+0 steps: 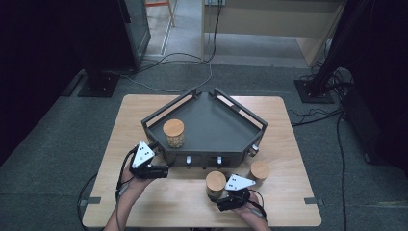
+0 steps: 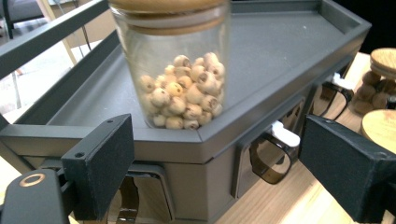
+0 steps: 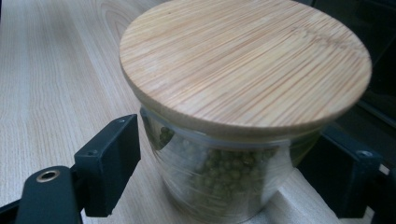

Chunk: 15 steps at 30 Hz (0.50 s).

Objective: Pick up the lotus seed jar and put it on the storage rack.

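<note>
Grey carpet crossed by loose cables surrounds a pale wooden counter (image 1: 144, 202), on which stands a dark grey, many-sided tray (image 1: 216, 120) with a raised rail and a front wall facing the person. Inside the tray, near its front left corner, a glass jar of pale round seeds (image 1: 173, 134) stands upright under a wooden lid. The left gripper (image 1: 166, 169) rests low at that corner, just outside the tray; in the left gripper view its jaws stand wide apart with nothing between them, one at each side of the corner, and the seed jar (image 2: 180, 84) sits just behind the tray wall ahead of them. On the bare counter in front of the tray stands a jar of green beans (image 1: 215, 184), upright with a wooden lid, and the right gripper (image 1: 216, 196) sits at its near side. In the right gripper view the green jar (image 3: 229, 186) lies between the two jaws, which flank its glass body at left and right; whether the pads press the glass I cannot tell, since a small gap seems to show at the left one. A third lidded jar (image 1: 260, 171) stands on the counter just beside the tray's front right corner, near the green one but apart from it.
</note>
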### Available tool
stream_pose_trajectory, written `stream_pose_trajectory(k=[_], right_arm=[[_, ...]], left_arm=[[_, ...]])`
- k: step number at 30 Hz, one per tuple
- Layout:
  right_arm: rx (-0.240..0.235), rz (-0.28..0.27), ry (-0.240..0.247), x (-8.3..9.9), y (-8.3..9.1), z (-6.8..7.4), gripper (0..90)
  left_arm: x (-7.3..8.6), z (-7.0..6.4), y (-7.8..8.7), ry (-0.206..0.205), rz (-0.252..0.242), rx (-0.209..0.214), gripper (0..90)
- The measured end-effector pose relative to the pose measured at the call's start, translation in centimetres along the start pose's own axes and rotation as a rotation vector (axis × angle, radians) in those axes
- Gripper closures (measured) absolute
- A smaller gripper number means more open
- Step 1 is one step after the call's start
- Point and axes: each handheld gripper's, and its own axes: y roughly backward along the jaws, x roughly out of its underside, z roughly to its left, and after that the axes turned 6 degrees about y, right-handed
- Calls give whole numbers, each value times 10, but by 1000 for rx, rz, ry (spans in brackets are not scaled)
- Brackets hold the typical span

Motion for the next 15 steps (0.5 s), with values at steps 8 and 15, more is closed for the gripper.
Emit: stream_pose_trajectory(k=[8, 15], right_arm=[[2, 0, -2, 0, 0, 0, 167], [3, 2, -5, 0, 0, 0, 167]], left_arm=[[2, -1, -2, 9, 5, 2, 108], [7, -3, -2, 3, -1, -6, 109]])
